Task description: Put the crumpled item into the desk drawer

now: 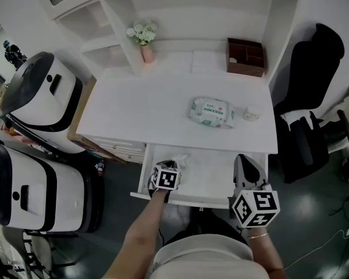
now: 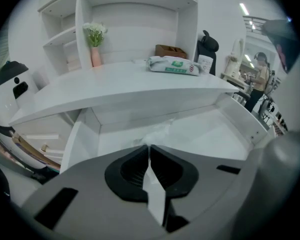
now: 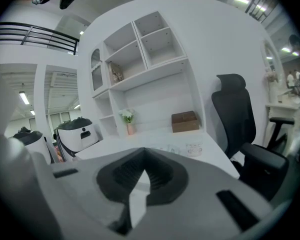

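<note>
Pinching a crumpled, thin white piece of wrapping [image 1: 180, 159] at its jaw tips, the left gripper [image 1: 170, 170] points steeply down into the open white desk drawer [image 1: 218, 182], on the drawer's left side. Its jaws are pressed together on the crumpled piece. That piece bunches up just ahead of the tips, inside the drawer and close to its back wall. Whether it touches the drawer floor cannot be told. The right gripper [image 1: 244, 163] sits at the drawer's right end, pointing nearly level, with its jaws closed together and nothing between them. On the white counter [image 1: 139, 112] above the drawer lies a flat green-and-white pack of wipes [image 1: 212, 111], with a small white cup [image 1: 252, 114] just beside it to the right. Farther back, in the shelf recess, a pink vase of white flowers [image 1: 145, 42] stands at the left and a brown wooden compartment box [image 1: 245, 57] at the right. A black office chair [image 1: 308, 97] stands to the right of the counter, and two rounded white-and-black machines [image 1: 41, 92] stand to its left.
</note>
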Available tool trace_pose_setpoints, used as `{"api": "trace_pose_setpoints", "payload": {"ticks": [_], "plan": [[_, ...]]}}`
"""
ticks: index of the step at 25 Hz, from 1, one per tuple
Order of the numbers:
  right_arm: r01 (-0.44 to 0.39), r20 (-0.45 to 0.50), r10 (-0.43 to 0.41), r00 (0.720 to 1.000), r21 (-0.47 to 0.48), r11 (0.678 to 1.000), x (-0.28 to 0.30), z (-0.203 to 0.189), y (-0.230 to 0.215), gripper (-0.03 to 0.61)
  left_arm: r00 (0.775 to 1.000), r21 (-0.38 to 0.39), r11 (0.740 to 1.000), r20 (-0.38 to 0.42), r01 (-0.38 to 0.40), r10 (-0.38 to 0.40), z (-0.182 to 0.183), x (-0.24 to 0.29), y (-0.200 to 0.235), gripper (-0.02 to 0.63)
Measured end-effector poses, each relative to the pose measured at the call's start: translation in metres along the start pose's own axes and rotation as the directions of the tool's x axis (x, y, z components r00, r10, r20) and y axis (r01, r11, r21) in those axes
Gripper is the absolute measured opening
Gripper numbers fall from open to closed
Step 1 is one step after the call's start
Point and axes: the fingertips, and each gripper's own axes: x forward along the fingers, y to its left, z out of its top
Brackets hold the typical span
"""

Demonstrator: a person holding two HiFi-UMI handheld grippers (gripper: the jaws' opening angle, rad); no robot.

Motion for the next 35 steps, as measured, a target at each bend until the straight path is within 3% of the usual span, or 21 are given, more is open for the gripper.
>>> {"api": "trace_pose_setpoints", "payload": {"ticks": [6,18,25,32,35], "plan": [[0.004,-0.009,-0.004,1.0,0.004,1.0,0.0,-0.004,-0.003,0.002,0.997,-0.072,0.997,-0.078,0.001,-0.007,-0.015,0.011,0.008,0.01],[0.009,-0.028,-0.009,1.0,0.011,1.0,-0.002,-0.01,-0.006,0.002,0.984,-0.118,0.993,-0.178,-0.024,0.002,-0.031,0.017,0.012,0.04],[0.017,-0.037,-0.017,0.999,0.015,1.0,-0.004,-0.013,-0.007,0.002,0.984,-0.147,0.989,-0.179,-0.023,-0.003,-0.031,0.021,0.015,0.066],[0.025,-0.043,-0.024,0.999,0.018,1.0,-0.006,-0.017,-0.011,0.002,0.982,-0.149,0.988,-0.189,-0.038,0.009,-0.032,0.016,0.014,0.144],[0.021,-0.042,-0.02,0.999,0.02,1.0,-0.006,-0.018,-0.01,0.002,0.987,-0.153,0.988,-0.157,-0.035,0.011,-0.028,0.014,0.016,0.161]]}}
